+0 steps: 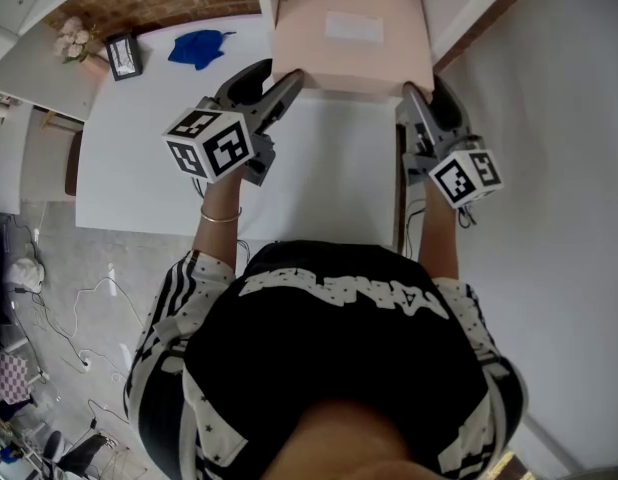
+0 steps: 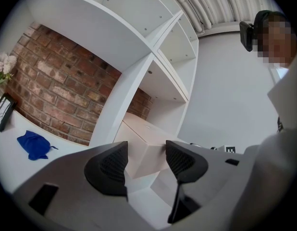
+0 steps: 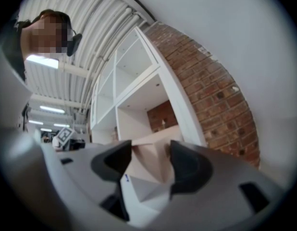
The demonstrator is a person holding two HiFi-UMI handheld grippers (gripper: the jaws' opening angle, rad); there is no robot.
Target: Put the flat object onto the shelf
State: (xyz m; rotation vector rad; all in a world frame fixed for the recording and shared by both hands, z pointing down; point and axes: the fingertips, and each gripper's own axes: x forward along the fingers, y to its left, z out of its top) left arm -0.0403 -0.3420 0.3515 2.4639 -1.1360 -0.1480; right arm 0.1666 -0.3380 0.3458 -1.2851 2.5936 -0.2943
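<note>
The flat object is a pale pink cardboard box [image 1: 349, 28], held level with its far end reaching into the white shelf unit [image 1: 467, 6]. My left gripper [image 1: 289, 83] is shut on the box's near left corner, and my right gripper [image 1: 414, 93] is shut on its near right corner. In the left gripper view the box [image 2: 139, 138] fills the gap between the dark pads of the left gripper [image 2: 146, 160], with the shelf unit [image 2: 153, 66] right behind it. In the right gripper view the box [image 3: 151, 153] sits between the jaws of the right gripper [image 3: 146, 165], in front of an open shelf compartment [image 3: 134, 100].
A white table [image 1: 139, 158] lies below the box, against a brick wall [image 2: 52, 95]. At its far left are a blue cloth [image 1: 197, 48], a small framed picture [image 1: 123, 56] and pale flowers [image 1: 74, 38]. Cables trail over the grey floor [image 1: 79, 298] on the left.
</note>
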